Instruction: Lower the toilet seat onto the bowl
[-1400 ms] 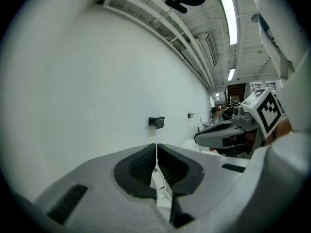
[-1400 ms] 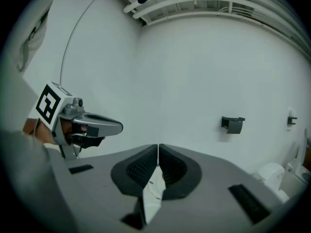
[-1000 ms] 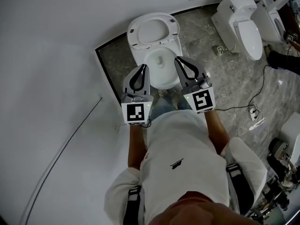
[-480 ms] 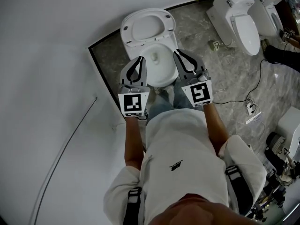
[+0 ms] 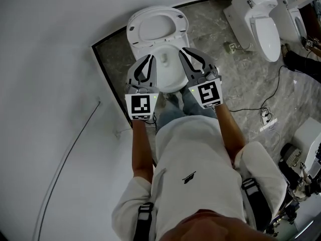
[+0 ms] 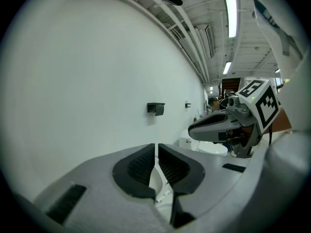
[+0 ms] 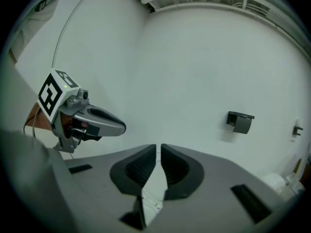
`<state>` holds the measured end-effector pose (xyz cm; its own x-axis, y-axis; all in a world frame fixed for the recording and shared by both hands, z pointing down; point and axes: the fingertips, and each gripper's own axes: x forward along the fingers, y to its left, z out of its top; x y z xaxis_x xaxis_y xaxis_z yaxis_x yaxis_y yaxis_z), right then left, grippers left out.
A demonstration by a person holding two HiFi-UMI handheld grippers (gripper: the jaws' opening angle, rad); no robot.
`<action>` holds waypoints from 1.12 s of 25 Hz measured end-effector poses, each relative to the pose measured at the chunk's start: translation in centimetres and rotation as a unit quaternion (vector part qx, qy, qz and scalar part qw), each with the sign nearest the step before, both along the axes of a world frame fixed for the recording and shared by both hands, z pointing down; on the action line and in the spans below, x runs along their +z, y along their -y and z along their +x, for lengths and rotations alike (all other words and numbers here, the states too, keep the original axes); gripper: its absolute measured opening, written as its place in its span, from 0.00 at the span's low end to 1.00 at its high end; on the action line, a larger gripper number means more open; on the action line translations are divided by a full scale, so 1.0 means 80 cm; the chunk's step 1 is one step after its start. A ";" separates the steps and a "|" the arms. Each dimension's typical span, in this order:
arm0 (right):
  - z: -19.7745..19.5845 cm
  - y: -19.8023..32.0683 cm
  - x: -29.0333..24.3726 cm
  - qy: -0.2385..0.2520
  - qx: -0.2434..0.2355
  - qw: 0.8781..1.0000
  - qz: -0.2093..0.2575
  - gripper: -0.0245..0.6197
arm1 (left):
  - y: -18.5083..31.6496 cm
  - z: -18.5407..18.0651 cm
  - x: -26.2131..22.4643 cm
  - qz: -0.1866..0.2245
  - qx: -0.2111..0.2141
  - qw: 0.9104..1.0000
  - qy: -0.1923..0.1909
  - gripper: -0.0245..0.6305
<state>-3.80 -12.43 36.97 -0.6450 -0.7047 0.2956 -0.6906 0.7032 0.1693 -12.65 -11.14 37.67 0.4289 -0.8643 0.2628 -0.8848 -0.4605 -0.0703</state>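
A white toilet stands against the wall in the head view. Its seat (image 5: 157, 26) is raised upright above the open bowl (image 5: 168, 68). My left gripper (image 5: 150, 58) hovers over the bowl's left rim, shut, nothing in it. My right gripper (image 5: 182, 50) hovers over the right rim, also shut and empty. In the left gripper view the jaws (image 6: 156, 146) meet, pointing at the white wall, with the right gripper (image 6: 191, 130) alongside. The right gripper view shows its jaws (image 7: 158, 147) together and the left gripper (image 7: 123, 127) beside them. Neither touches the seat.
Two more white toilets (image 5: 257, 23) (image 5: 293, 19) stand at the upper right on the marble floor. Cables (image 5: 266, 117) and equipment (image 5: 296, 164) lie to the right. A white wall runs along the left, with a cable (image 5: 75, 144) on it. A dark paper holder (image 7: 239, 122) hangs on the wall.
Both grippers have moved forward, from in front of the bowl to over its rim, and stay shut. The seat is still raised.
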 end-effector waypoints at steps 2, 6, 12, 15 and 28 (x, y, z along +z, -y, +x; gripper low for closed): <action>-0.003 0.008 0.007 -0.001 -0.006 1.000 -0.004 0.09 | 0.008 0.001 0.006 -0.002 -0.003 1.000 0.001 0.09; -0.004 0.025 0.021 -0.005 -0.018 1.000 -0.009 0.09 | 0.024 0.000 0.014 -0.007 -0.010 1.000 0.003 0.09; -0.004 0.050 0.039 -0.016 -0.030 0.999 -0.014 0.09 | 0.046 -0.005 0.030 -0.014 -0.023 1.000 0.004 0.09; -0.009 0.054 0.045 -0.025 -0.037 0.999 -0.016 0.09 | 0.052 -0.015 0.038 -0.028 -0.042 0.999 0.001 0.09; -0.019 0.100 0.088 -0.035 -0.053 0.997 -0.032 0.10 | 0.093 -0.026 0.093 -0.058 -0.054 0.997 0.006 0.09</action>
<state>-5.31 -20.39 44.04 -0.6916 -0.6115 0.3845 -0.5998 0.7827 0.1660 -14.71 -18.55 45.11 0.3306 -0.8687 0.3688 -0.9293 -0.3679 -0.0337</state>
